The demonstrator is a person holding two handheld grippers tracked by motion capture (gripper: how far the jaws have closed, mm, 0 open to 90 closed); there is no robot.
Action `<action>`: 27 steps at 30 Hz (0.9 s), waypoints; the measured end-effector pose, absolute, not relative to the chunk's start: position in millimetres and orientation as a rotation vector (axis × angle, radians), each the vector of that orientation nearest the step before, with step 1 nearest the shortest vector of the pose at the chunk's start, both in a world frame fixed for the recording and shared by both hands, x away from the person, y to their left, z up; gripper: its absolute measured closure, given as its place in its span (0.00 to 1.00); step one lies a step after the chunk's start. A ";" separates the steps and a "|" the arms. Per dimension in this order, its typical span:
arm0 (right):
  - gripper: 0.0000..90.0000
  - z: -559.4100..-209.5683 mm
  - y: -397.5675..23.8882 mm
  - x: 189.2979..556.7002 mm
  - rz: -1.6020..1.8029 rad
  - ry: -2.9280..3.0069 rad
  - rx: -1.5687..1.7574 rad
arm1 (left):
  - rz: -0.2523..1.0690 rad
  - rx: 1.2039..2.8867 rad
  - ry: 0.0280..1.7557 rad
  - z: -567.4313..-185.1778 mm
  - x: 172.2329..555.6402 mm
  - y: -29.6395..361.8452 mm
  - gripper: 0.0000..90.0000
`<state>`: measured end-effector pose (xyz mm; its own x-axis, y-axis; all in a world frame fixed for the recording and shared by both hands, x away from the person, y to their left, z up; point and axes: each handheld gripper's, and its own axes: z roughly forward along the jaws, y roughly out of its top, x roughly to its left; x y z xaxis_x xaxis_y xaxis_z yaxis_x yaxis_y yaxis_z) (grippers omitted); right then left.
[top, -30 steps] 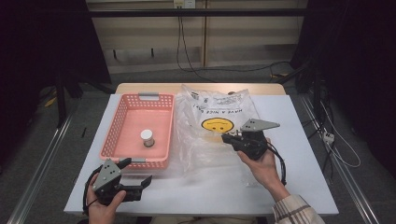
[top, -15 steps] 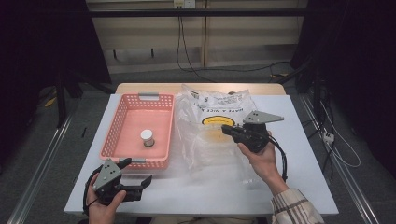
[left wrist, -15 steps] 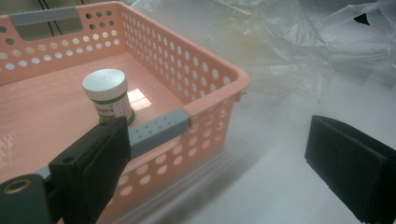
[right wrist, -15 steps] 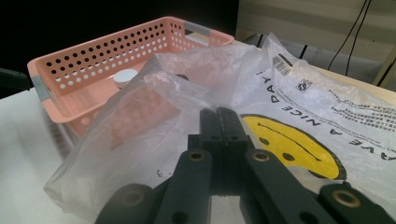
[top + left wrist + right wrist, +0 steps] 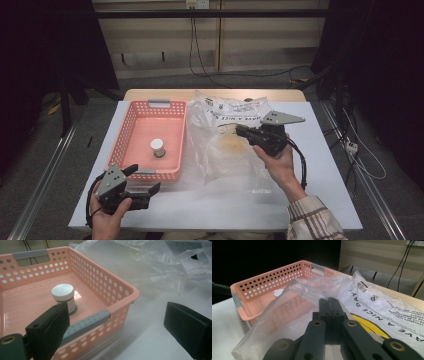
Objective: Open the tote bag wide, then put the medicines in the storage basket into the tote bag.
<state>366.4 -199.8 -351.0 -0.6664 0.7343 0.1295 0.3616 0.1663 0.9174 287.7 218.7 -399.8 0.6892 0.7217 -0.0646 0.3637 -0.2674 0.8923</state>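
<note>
Pinching a fold of the clear plastic bag [image 5: 227,145], the right tongs [image 5: 239,131] were fully closed on the film and held it raised off the desk [image 5: 320,200], so the bag's upper layer stood up like a tent toward the middle of the desk while its printed side lay flat toward the far edge. In the right gripper view the two black jaws met with the film caught between them [image 5: 331,305], and the pink perforated basket [image 5: 262,287] sat just beyond the lifted plastic. The left tongs [image 5: 145,184] hovered near the front left corner of the desk, jaws wide apart and holding nothing, just before the basket's near wall [image 5: 150,175]. Inside the basket stood a small white-capped bottle [image 5: 158,147], upright, apart from every wall; seen along the left jaws it lay straight ahead and slightly left [image 5: 64,298]. The coming move seemed to hinge on this: the bottle lay much nearer the left hand, its long axis vertical, while the bag's opening lay to the bottle's right, held by the other hand.
</note>
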 end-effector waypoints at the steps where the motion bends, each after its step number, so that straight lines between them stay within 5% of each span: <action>1: 1.00 -350.7 -200.4 366.9 1.511 2.099 1.049 | 0.440 1.880 0.849 -399.8 287.7 218.7 0.07; 27: 1.00 -354.4 -200.3 365.4 1.514 2.133 1.038 | 0.353 2.069 0.859 -372.7 388.0 214.8 0.13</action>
